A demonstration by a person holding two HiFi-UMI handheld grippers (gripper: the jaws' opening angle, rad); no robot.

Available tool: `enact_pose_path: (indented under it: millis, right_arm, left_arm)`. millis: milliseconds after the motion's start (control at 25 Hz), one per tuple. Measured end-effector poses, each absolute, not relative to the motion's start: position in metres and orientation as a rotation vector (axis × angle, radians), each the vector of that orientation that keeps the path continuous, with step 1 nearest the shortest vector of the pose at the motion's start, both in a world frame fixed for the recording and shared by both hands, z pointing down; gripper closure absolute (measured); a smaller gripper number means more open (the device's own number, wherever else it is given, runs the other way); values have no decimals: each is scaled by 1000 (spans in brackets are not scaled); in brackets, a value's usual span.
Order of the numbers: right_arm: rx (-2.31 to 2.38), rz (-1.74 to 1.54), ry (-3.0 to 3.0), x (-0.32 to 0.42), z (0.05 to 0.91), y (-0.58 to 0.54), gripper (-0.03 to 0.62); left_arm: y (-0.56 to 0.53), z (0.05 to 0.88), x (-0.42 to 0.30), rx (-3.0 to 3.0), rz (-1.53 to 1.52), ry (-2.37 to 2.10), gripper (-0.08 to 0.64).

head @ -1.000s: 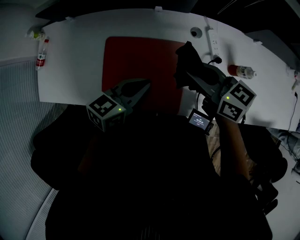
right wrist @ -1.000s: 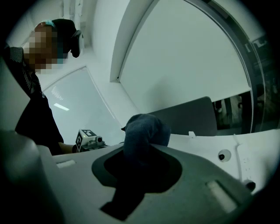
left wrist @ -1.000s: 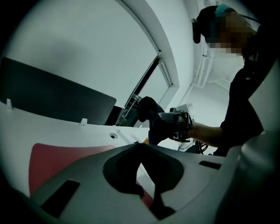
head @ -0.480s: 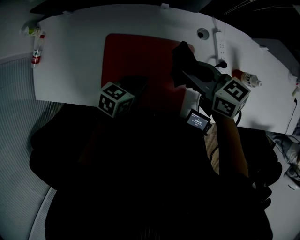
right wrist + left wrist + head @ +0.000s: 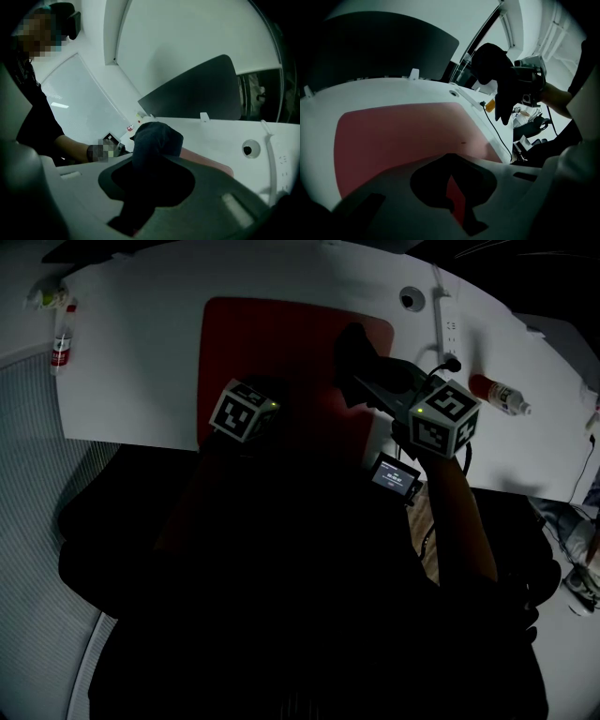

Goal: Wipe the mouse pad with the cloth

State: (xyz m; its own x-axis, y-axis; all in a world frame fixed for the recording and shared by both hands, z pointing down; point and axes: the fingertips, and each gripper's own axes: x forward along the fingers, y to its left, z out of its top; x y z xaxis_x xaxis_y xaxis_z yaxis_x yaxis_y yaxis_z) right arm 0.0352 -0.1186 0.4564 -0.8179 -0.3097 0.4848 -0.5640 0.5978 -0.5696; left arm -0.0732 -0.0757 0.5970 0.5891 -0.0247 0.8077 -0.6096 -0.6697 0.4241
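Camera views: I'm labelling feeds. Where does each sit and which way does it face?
Head view: on the person's head, steeply down onto the table; dark torso, right forearm show.
Left gripper view: on the left hand-held gripper, across the mouse pad; own jaws show.
Right gripper view: on the right hand-held gripper, leftward over the table; own jaws clamping the cloth, person's arm.
Shared: all show mouse pad and cloth.
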Motion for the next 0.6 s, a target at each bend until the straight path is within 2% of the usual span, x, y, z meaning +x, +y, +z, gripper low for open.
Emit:
enact_pose_path:
  millis: [280, 440, 600]
  right_arm:
    - [637, 1085, -2414, 24, 490, -113, 514]
    - [609, 1085, -2394, 18, 498, -111, 514]
    - [566, 1068, -2354, 13, 517, -113, 514]
  left_arm:
    - [-69, 649, -96, 1958, 1209, -509, 554]
    - [-68, 649, -94, 1965, 1144, -525, 554]
    - [-72, 646, -87, 2099, 1304, -464, 554]
